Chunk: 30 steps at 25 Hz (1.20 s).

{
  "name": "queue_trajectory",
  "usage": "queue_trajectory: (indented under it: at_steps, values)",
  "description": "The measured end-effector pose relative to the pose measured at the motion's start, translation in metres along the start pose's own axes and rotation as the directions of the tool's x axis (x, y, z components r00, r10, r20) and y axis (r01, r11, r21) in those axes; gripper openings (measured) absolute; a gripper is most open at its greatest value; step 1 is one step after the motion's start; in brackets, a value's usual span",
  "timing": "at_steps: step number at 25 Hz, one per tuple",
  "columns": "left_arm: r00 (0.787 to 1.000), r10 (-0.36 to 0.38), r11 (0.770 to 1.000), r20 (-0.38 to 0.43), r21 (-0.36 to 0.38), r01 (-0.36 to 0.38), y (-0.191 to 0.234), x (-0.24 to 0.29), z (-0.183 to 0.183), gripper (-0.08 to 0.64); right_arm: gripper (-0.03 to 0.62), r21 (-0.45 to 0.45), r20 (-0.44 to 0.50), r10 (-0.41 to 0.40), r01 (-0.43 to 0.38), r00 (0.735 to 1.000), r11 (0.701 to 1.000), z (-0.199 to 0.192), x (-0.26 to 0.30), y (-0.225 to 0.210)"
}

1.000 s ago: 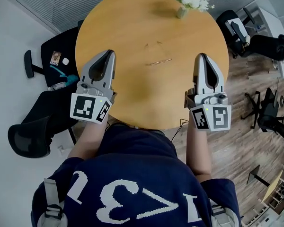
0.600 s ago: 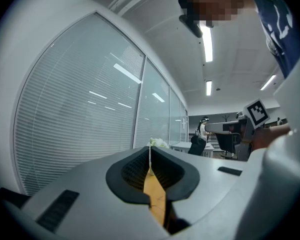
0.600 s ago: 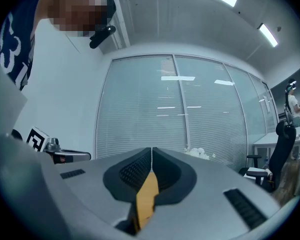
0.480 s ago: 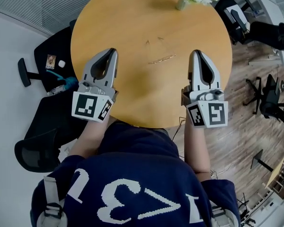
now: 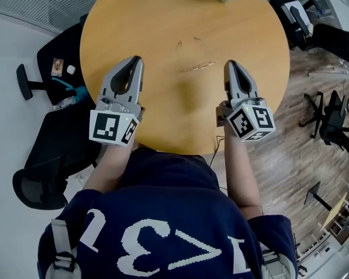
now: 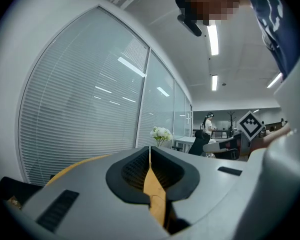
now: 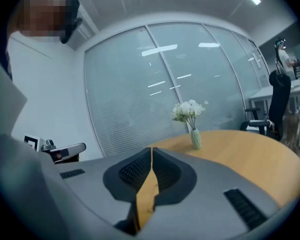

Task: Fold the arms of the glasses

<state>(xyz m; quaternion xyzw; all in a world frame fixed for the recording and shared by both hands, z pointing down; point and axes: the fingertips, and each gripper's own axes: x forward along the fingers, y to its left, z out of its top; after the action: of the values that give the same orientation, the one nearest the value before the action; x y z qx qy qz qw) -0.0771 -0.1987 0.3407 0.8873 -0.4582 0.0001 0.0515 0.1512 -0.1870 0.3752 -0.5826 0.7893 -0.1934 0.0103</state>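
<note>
Jaws shut and empty, the left gripper (image 5: 136,60) and right gripper (image 5: 230,64) hover over the table's (image 5: 163,121) near edge, so the approach is only starting, and the next move likely calls for reaching the unfolded glasses (image 5: 196,67) mid-table.

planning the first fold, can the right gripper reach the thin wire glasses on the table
Probably yes: the thin wire glasses lie just ahead of the right gripper, only bare round wooden table between.

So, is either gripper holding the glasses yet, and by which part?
Nothing is held. The left gripper and right gripper are shut and empty; the thin wire-frame glasses lie apart on the round wooden table.
</note>
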Motion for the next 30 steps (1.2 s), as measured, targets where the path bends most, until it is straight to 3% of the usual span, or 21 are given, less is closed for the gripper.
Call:
queue_trajectory:
  at_steps: [5, 9, 12, 17, 22, 26, 30]
  values:
    - [0.999, -0.017, 1.000, -0.032, -0.008, 0.017, -0.005, 0.010, -0.018, 0.021, 0.031, 0.193, -0.118, 0.006, 0.017, 0.993, 0.981, -0.065, 0.019, -0.023]
    - [0.998, -0.021, 1.000, -0.062, -0.009, 0.021, -0.008, 0.011, -0.030, 0.021, 0.104, 0.388, -0.191, 0.032, 0.046, 0.981, 0.920, -0.120, 0.034, -0.033]
    - [0.996, -0.020, 1.000, -0.092, -0.009, 0.019, -0.010, 0.007, -0.040, 0.021, 0.106, 0.554, -0.197, 0.045, 0.073, 0.979, 0.829, -0.146, 0.041, -0.041]
    - [0.991, -0.006, 1.000, -0.136, -0.011, 0.005, -0.009, 0.004, -0.054, 0.021, 0.110, 0.772, -0.163, 0.062, 0.089, 0.985, 0.629, -0.169, 0.049, -0.050]
    - [0.989, 0.007, 1.000, -0.150, -0.013, -0.009, -0.010, 0.008, -0.058, 0.021, 0.118, 0.849, -0.178, 0.054, 0.125, 0.983, 0.514, -0.182, 0.057, -0.060]
    - [0.988, 0.015, 1.000, -0.154, -0.007, -0.016, -0.008, 0.006, -0.060, 0.021, 0.115, 0.867, -0.182, 0.056, 0.133, 0.982, 0.480, -0.189, 0.062, -0.064]
    - [0.987, 0.022, 1.000, -0.162, -0.008, -0.024, -0.006, 0.006, -0.063, 0.021, 0.043, 0.863, -0.176, 0.061, 0.124, 0.982, 0.490, -0.187, 0.064, -0.064]
